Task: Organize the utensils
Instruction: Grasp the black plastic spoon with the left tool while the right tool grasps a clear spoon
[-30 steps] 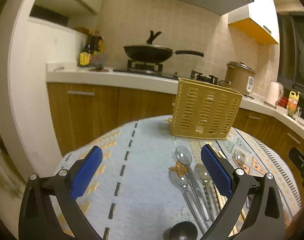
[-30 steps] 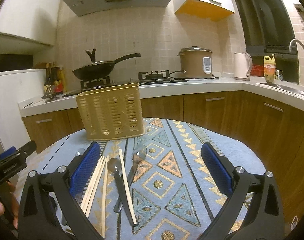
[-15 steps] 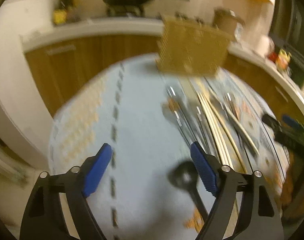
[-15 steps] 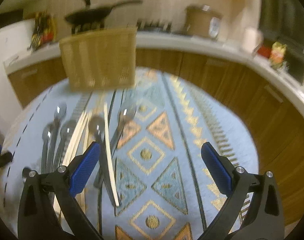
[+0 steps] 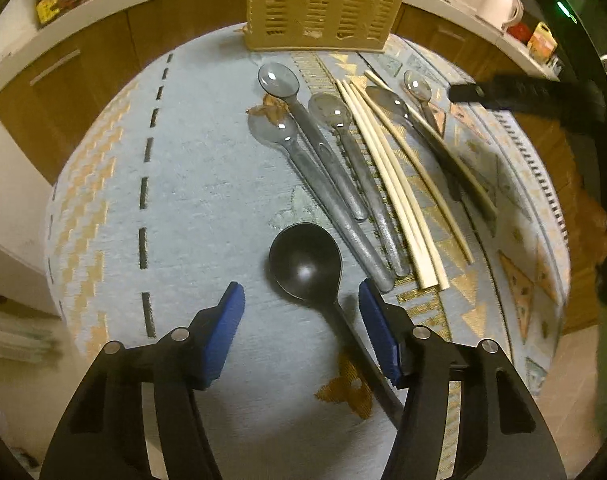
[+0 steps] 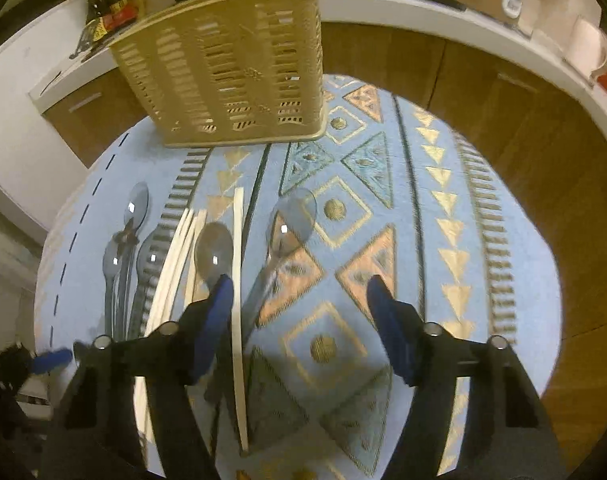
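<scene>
Nothing is sorted yet: spoons point(image 5: 303, 140), chopsticks point(image 5: 387, 184) and the black ladle point(image 5: 305, 262) lie mid-table, before the basket point(image 5: 323, 0) at its far edge. Left gripper point(image 5: 301, 312) and right gripper point(image 6: 301, 300) are closing, gripping nothing.

Both wrist cameras look steeply down from close above the cloth-covered bench point(image 5: 207, 168), the left view over its left side, the right view over its right, sharing the yellow basket point(image 5: 323, 4) at the far edge and the spoons and chopsticks point(image 6: 175, 264) between.

The black ladle's point(image 5: 305, 262) handle end hides beneath the left gripper point(image 5: 301, 312).
</scene>
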`<state>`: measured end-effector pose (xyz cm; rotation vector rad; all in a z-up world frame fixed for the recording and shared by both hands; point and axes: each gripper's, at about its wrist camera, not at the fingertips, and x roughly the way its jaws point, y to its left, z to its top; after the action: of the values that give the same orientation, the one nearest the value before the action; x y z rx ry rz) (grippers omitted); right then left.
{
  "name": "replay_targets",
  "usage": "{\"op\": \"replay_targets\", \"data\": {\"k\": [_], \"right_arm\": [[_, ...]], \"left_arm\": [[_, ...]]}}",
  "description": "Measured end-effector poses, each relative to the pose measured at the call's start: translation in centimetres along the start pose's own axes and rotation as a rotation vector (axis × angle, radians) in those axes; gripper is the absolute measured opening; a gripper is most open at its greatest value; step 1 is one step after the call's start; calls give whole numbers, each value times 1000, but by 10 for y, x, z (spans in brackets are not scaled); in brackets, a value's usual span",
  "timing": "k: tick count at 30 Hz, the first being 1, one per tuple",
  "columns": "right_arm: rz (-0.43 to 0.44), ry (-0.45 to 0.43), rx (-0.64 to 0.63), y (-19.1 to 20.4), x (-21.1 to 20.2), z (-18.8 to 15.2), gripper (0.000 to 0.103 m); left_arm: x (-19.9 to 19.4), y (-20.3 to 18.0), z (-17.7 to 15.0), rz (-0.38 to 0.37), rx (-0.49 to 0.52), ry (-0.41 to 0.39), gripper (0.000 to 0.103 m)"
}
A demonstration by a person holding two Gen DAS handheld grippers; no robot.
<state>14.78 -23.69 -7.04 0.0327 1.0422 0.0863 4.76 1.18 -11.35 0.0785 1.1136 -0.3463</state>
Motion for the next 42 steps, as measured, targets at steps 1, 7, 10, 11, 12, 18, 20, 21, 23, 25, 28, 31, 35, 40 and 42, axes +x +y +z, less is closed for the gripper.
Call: {"op": "replay_targets", "data": {"k": [1,7,10,11,12,18,20,21,23,25,28,31,35,40,42], "right_arm": [[2,16,11,-1,6,5,53],[-31,80,25,1,37,24,41],[-15,100,42,2,47,26,38],[-17,101,42,1,48,28,38],[-29,98,36,3,49,29,38],[-76,95,-4,18,57,37,38],[-98,91,-39,26,61,40,38],[-98,91,-54,28,61,41,36],[-88,97,-95,33,64,41,32],[-76,106,-123,33,65,41,32],[-53,119,-186,28,60,36,31],[-36,135,-244,25,59,33,31],[-19,152,-283,21,60,31,31],[5,169,-309,18,59,25,31],[29,182,-279,10,58,23,33]], "left_arm": [[1,-3,1,24,13,-1,54],[0,-4,5,88,49,-4,45],[2,0,10,94,37,-18,39],[2,2,12,98,33,-23,37],[4,2,14,99,30,-27,37],[4,11,21,67,15,-42,37],[4,11,23,70,17,-49,37],[5,10,24,71,20,-52,37],[8,10,27,64,41,-61,37],[9,8,29,49,90,-71,37],[11,8,32,15,160,-67,36],[14,8,36,-19,208,-55,36],[16,12,41,-35,239,-32,37],[16,25,51,-68,150,8,47],[19,28,54,-67,91,36,54]]}}
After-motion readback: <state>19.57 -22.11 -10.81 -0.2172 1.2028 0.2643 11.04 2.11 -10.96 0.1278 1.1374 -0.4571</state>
